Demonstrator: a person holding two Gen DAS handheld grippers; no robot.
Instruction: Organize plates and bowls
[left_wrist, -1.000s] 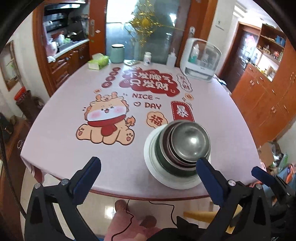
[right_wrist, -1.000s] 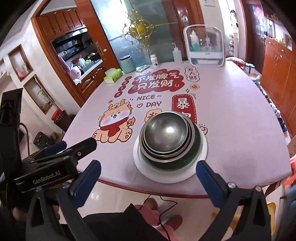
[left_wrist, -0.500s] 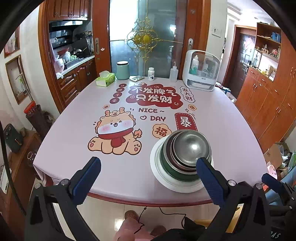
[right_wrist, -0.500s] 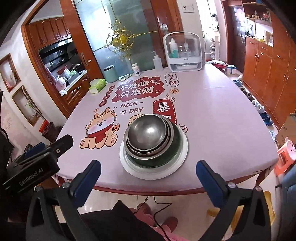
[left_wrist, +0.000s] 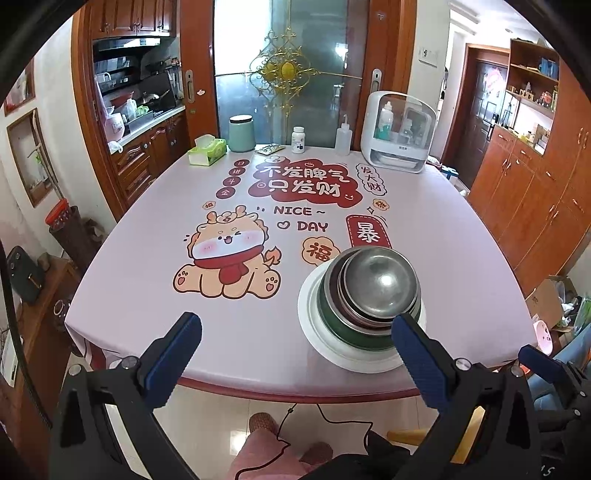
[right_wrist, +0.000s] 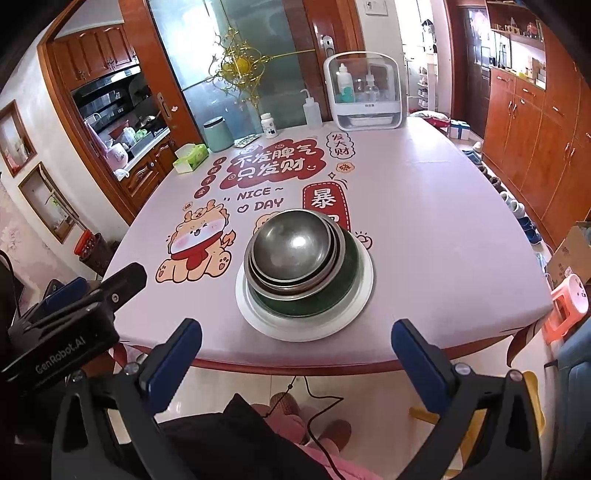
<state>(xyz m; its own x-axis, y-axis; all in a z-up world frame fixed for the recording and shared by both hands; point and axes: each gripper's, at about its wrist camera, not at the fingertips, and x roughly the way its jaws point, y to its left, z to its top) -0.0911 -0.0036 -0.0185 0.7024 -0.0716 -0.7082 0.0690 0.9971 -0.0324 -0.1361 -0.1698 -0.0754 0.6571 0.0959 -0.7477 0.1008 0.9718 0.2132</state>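
Both the left gripper (left_wrist: 295, 354) and right gripper (right_wrist: 295, 354) hang spread and empty off the worktop (right_wrist: 424, 221) edge. The nested steel bowls (right_wrist: 291, 251) sit stacked on the white round plate (right_wrist: 354, 306) near that edge; they look done, so leave the stack undisturbed.

Steel bowls (right_wrist: 293, 251) nested in green bowl (right_wrist: 343, 284) on white plate (right_wrist: 364, 295).

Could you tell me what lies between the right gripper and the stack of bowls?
In the right wrist view, only bare tablecloth and the table's edge separate the open right gripper from the stack of bowls.
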